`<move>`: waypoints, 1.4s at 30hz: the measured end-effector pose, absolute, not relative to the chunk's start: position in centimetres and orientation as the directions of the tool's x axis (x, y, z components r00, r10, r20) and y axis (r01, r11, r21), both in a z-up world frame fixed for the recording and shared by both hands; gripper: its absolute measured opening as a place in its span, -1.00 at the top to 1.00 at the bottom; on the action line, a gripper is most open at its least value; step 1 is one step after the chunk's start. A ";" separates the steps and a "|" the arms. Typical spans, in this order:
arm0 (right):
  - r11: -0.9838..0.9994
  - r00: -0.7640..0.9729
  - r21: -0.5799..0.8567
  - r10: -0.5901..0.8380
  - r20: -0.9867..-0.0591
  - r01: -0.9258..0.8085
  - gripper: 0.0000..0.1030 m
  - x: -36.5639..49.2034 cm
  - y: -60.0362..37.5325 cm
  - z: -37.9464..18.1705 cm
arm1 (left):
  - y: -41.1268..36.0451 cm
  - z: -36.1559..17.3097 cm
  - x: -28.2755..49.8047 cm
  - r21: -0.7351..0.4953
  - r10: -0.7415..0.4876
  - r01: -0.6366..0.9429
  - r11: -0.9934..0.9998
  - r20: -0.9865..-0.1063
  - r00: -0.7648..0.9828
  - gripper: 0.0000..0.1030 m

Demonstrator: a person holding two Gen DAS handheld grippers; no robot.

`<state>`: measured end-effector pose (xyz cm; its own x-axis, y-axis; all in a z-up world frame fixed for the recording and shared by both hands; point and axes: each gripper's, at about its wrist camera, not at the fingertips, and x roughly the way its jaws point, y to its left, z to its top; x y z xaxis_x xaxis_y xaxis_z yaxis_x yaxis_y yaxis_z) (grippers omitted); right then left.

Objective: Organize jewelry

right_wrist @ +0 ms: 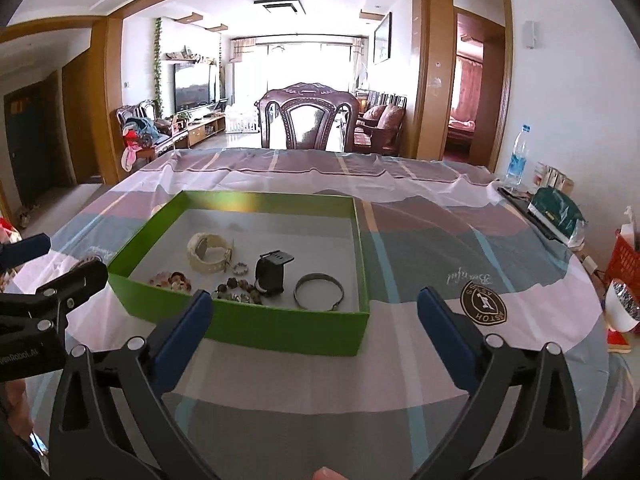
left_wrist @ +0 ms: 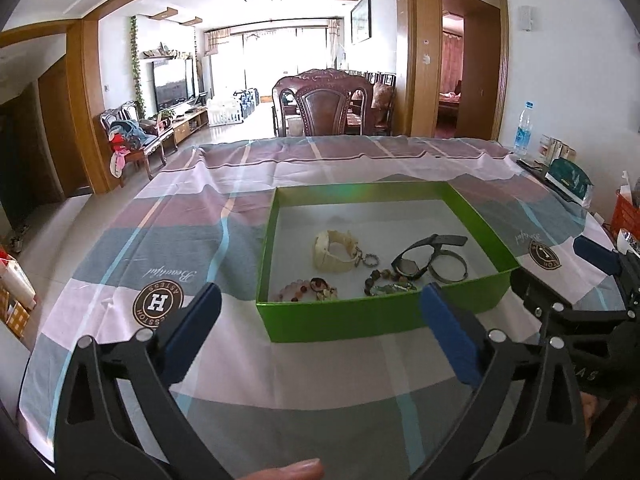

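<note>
Green box (right_wrist: 256, 326), open-topped, on the cloth-covered worktop (right_wrist: 420, 240); contents, left to right in the right wrist view: shell and bead bracelet (right_wrist: 170, 279) at the near-left corner, cream watch (right_wrist: 209, 256) behind it, small ring (right_wrist: 240, 268) just beside the watch strap, dark bead bracelet (right_wrist: 239, 290) against the near wall, black watch (right_wrist: 271, 272) standing on its strap, metal bangle (right_wrist: 319, 291) lying flat at the right end. All visible jewelry lies inside the box; none shows on the cloth outside it. Judged stage: collection looks complete or close to it, with the pieces loosely grouped toward the near half and the far half of the floor bare; any finer sorting or spacing remains open, and no lid is in view. Left gripper (left_wrist: 318, 306): jaws spread wide, holding nothing, raised short of the box's near wall and touching no item. Right gripper (right_wrist: 314, 310): likewise spread wide and empty, raised before the box's near-right corner, clear of box and contents.
</note>
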<state>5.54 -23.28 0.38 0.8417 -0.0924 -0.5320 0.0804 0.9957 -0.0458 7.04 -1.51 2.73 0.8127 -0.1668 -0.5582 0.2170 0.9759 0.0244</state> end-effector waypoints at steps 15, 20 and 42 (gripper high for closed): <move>0.997 0.856 -0.036 -0.073 -0.512 0.063 -0.94 4.6 -22.5 1.1 | -0.8 2.4 6.5 0.029 -0.150 0.201 0.979 -0.564 0.812 -0.92; 0.998 0.856 -0.033 -0.070 -0.512 0.062 -0.94 4.5 -22.5 1.1 | -0.7 2.2 6.6 0.029 -0.149 0.200 0.979 -0.568 0.809 -0.92; 0.998 0.855 -0.032 -0.070 -0.514 0.062 -0.94 4.5 -22.6 1.0 | -0.8 2.2 6.5 0.030 -0.151 0.203 0.979 -0.564 0.812 -0.92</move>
